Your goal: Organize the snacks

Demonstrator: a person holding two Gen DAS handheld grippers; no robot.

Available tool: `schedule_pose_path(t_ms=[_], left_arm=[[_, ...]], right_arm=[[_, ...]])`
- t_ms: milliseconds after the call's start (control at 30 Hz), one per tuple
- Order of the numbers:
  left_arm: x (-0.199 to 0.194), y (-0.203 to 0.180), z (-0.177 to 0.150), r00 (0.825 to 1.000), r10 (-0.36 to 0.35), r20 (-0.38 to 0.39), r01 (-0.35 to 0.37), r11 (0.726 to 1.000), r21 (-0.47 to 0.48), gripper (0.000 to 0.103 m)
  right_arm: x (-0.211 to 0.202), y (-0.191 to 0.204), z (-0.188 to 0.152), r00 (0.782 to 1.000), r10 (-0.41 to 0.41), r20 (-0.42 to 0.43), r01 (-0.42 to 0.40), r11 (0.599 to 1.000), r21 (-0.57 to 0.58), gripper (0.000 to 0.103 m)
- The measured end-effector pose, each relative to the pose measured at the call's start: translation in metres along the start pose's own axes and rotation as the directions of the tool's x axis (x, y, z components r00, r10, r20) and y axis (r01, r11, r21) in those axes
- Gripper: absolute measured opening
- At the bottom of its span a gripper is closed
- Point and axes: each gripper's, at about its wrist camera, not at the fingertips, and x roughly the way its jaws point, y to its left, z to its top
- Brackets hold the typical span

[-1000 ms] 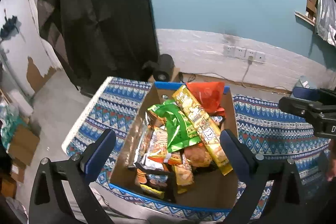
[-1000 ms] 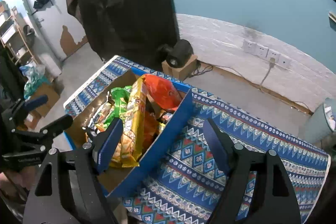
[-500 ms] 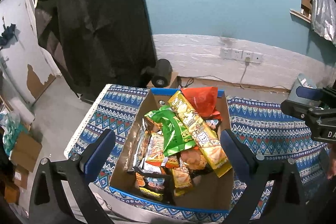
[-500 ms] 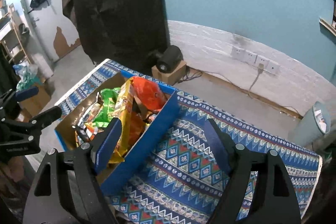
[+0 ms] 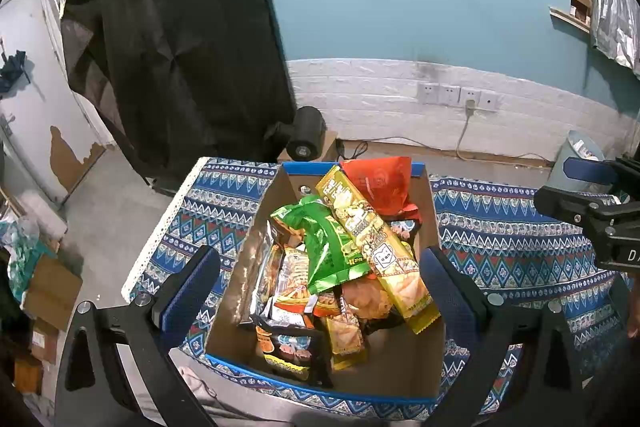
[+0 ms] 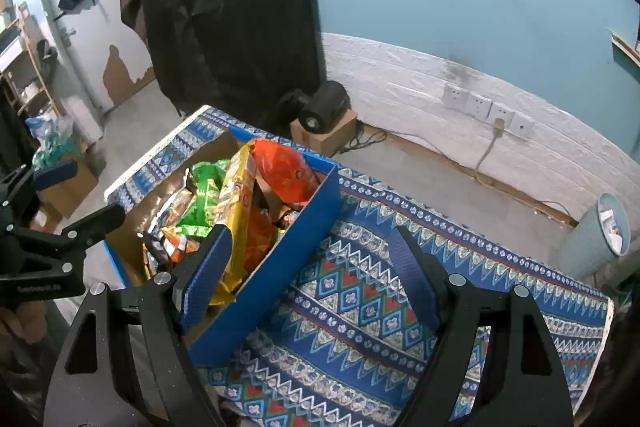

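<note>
A blue cardboard box (image 5: 424,373) sits on a table with a blue patterned cloth (image 5: 500,227). It holds several snack packs: a long yellow pack (image 5: 372,247), a green bag (image 5: 324,247), an orange-red bag (image 5: 380,183). My left gripper (image 5: 320,291) is open and empty above the box's near part. My right gripper (image 6: 308,275) is open and empty, over the box's right wall (image 6: 288,267) and the cloth (image 6: 380,307). The yellow pack (image 6: 236,199) and orange bag (image 6: 284,175) also show in the right wrist view.
A black cloth (image 5: 180,39) hangs at the back left. A black speaker on a small carton (image 5: 306,141) stands on the floor behind the table. A grey bin (image 6: 600,235) stands at the right. Cardboard boxes (image 5: 52,291) lie on the floor at left.
Both grippers have drawn back and up, so the box and table look smaller and farther. Both stay open and empty. The snacks have not moved.
</note>
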Motion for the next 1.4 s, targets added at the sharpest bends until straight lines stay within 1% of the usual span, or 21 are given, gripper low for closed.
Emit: schedule_pose_path(t_ms=[433,1067,1400], left_arm=[[0.0,0.0024,0.0007,1.0,-0.007,-0.007,0.007,1.0,-0.008,0.101],[-0.0006,0.0025,0.0013,1.0,-0.007,-0.006,0.007,1.0,-0.01,0.101],[0.0021,-0.0012,0.0011,1.0,0.001,-0.023,-0.002,1.0,-0.01,0.101]], right_arm=[[0.0027,0.0046,-0.0005,1.0,-0.005,-0.013,0.005,1.0,-0.011,0.081],[0.001,0.0025,-0.001,1.0,-0.008,-0.009,0.008,1.0,-0.003,0.081],[-0.0002,0.0017,-0.0015,1.0,-0.009,-0.007,0.009,1.0,-0.002,0.081]])
